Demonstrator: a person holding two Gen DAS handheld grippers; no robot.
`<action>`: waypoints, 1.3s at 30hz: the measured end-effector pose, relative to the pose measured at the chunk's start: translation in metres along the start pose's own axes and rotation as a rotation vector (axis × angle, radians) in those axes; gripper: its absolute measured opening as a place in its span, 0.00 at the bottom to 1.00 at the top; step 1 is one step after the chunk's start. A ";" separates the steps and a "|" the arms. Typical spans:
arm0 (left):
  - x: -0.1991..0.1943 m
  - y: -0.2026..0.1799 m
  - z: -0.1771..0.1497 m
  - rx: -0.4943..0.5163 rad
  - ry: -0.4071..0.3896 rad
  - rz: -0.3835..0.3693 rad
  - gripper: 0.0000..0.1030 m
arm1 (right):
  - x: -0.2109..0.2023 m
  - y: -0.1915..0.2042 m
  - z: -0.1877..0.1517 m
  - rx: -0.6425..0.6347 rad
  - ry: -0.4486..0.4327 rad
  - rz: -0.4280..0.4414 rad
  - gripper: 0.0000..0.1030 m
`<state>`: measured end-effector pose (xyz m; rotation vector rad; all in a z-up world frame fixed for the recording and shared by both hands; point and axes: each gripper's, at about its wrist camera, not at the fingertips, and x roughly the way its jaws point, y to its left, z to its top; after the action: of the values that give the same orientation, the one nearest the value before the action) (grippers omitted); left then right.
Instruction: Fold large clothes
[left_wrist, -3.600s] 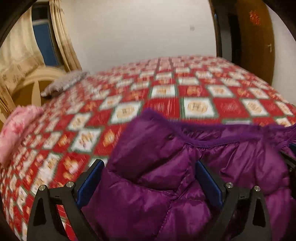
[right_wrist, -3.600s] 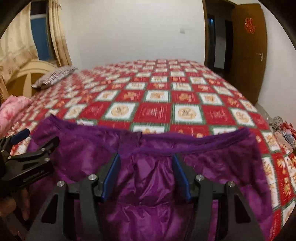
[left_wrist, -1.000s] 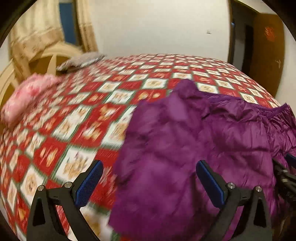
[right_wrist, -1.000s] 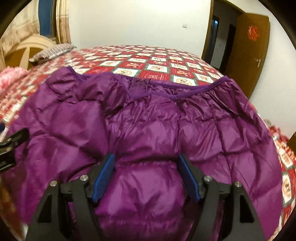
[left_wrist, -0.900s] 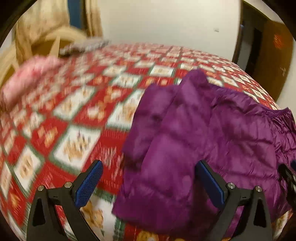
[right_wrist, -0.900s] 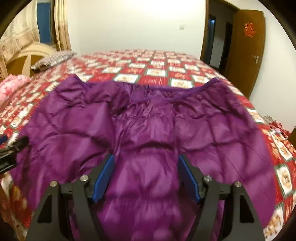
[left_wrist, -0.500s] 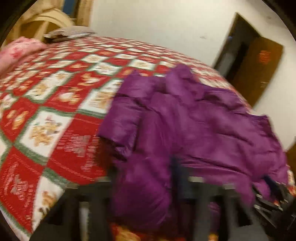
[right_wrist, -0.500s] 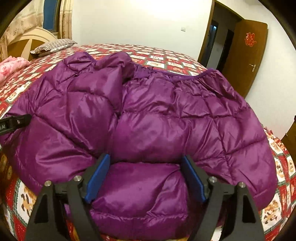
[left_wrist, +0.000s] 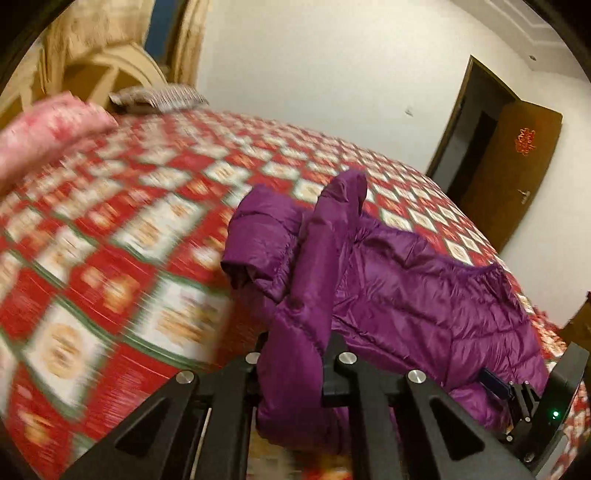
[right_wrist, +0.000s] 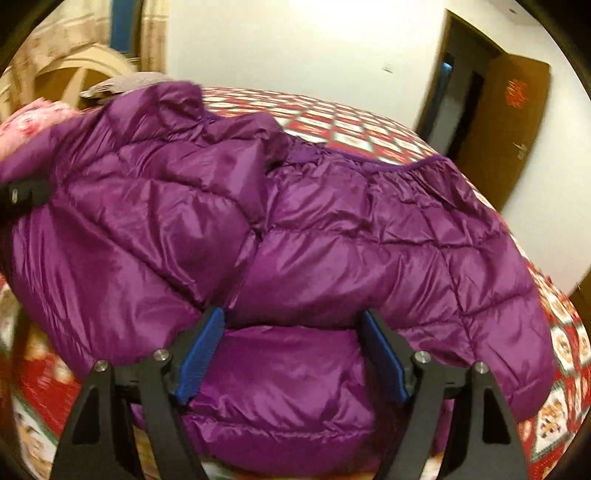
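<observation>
A purple quilted down jacket (left_wrist: 399, 295) lies on the red patterned bedspread (left_wrist: 110, 236) near the bed's front edge. My left gripper (left_wrist: 295, 354) is shut on the jacket's left side, with a fold of purple fabric pinched between its jaws. In the right wrist view the jacket (right_wrist: 295, 236) fills the middle, its left half raised and bunched. My right gripper (right_wrist: 291, 354) is open, its blue pads (right_wrist: 201, 354) on either side of the jacket's lower edge. The right gripper also shows at the lower right of the left wrist view (left_wrist: 524, 398).
A pink bundle (left_wrist: 48, 133) and a grey striped pillow (left_wrist: 159, 96) lie at the head of the bed by a cream headboard (left_wrist: 107, 70). A brown door (left_wrist: 513, 173) stands open at the right. The bedspread (right_wrist: 351, 129) stretches beyond the jacket.
My left gripper has closed on the jacket's left side and lifted it, bunching that half toward the middle. My right gripper has stayed open over the lower edge.
</observation>
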<state>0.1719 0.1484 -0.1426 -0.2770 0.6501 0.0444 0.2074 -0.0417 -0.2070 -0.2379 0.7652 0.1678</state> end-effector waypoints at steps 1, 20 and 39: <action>-0.009 0.003 0.007 0.014 -0.017 0.011 0.08 | -0.003 0.007 0.004 -0.009 -0.014 0.040 0.77; -0.009 -0.254 -0.024 0.623 -0.060 -0.203 0.08 | -0.061 -0.194 -0.045 0.446 -0.038 -0.163 0.77; -0.088 -0.258 -0.040 0.738 -0.153 -0.326 0.90 | -0.072 -0.249 -0.014 0.471 -0.040 -0.214 0.77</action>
<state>0.1112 -0.1061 -0.0583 0.3341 0.4260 -0.4762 0.2054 -0.2893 -0.1283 0.1316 0.7127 -0.2100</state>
